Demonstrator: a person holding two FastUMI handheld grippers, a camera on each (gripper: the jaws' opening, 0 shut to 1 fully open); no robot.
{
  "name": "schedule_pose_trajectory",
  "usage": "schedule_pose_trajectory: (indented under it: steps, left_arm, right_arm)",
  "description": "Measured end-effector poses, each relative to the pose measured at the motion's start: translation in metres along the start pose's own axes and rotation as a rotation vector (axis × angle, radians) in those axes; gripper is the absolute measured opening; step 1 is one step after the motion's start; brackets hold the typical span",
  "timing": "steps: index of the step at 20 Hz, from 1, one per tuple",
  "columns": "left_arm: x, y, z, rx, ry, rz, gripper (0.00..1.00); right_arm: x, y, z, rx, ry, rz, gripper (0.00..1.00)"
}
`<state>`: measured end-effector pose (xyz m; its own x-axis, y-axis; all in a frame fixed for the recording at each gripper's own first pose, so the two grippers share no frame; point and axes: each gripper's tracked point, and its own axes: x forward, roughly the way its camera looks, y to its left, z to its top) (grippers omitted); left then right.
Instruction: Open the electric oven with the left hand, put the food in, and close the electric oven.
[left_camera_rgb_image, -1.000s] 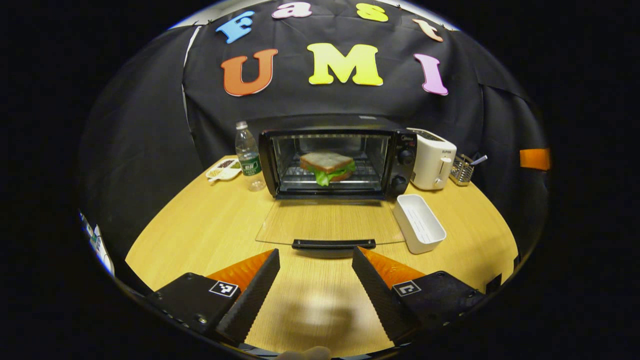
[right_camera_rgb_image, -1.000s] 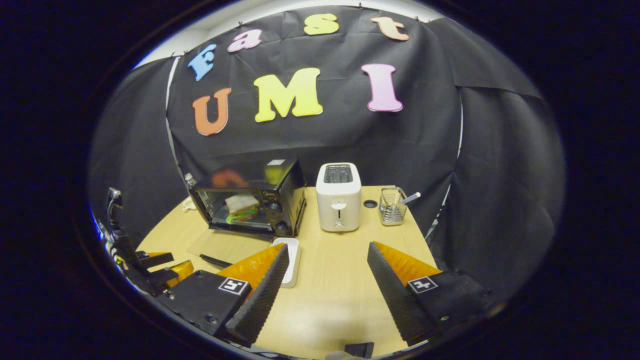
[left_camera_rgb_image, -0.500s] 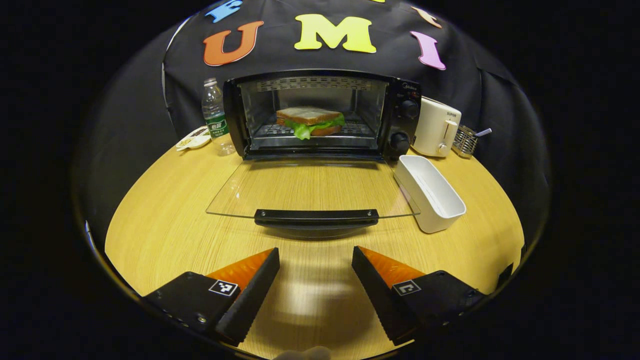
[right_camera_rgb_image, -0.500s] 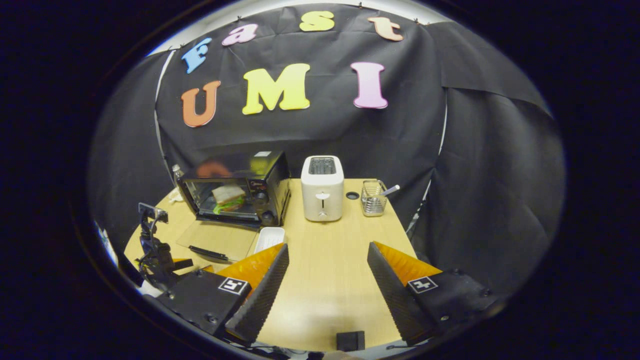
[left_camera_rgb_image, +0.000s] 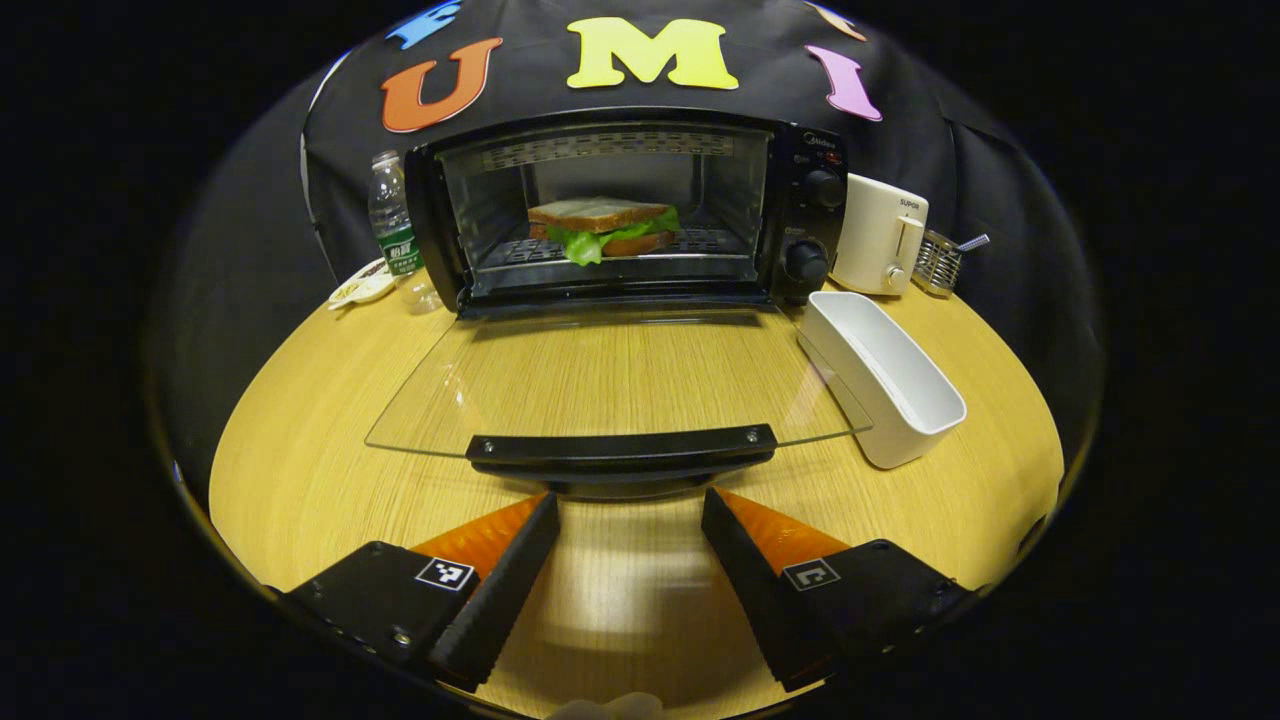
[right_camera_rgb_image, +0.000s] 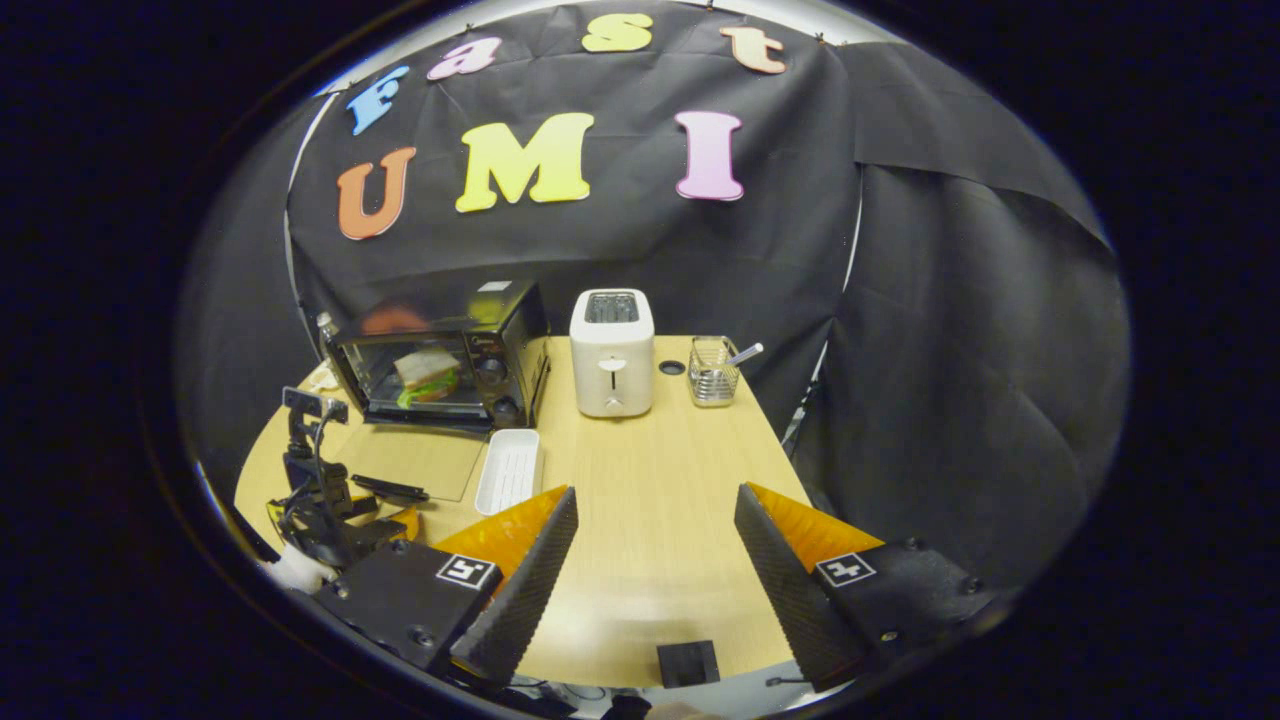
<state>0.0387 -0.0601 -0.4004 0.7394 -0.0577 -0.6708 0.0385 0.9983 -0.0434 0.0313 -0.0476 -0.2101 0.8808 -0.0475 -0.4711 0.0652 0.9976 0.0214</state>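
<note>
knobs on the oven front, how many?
2. Both sit on the control panel at the right of the oven: upper knob near the top, lower knob near the bottom. None looks hidden.

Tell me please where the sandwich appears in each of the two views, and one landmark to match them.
Left gripper view: the sandwich lies upper centre, on the rack inside the open oven.
Right gripper view: the sandwich is small, left of centre, inside the oven.
Shared landmark: the white toaster, standing beside the oven's knob side.
</note>
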Motion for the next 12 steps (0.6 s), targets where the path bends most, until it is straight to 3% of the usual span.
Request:
schedule_pose_trajectory:
  steps: [1,2,7,8,9,12]
  left_arm:
    - [-0.001,-0.001,-0.003,-0.018,0.012,-0.003,1.00]
    - [-0.001,-0.001,0.000,-0.028,0.005,-0.005,0.95]
    - [-0.006,-0.002,0.003,-0.051,0.016,-0.014,0.96]
    - [-0.008,-0.003,0.006,-0.054,0.013,-0.014,0.96]
    - [-0.010,-0.003,0.009,-0.057,0.009,-0.013,0.95]
    - [-0.018,-0.002,0.024,-0.066,-0.010,-0.017,0.95]
  right_arm:
    - [0.001,0.001,0.000,0.000,0.003,0.000,1.00]
    - [0.001,0.002,0.000,-0.001,0.006,0.001,1.00]
    - [0.000,0.011,0.011,-0.019,-0.010,0.017,1.00]
    - [0.001,0.012,0.012,-0.023,-0.015,0.018,0.91]
    - [0.002,0.014,0.013,-0.024,-0.015,0.025,1.00]
    - [0.003,0.016,0.012,-0.014,-0.012,0.033,1.00]
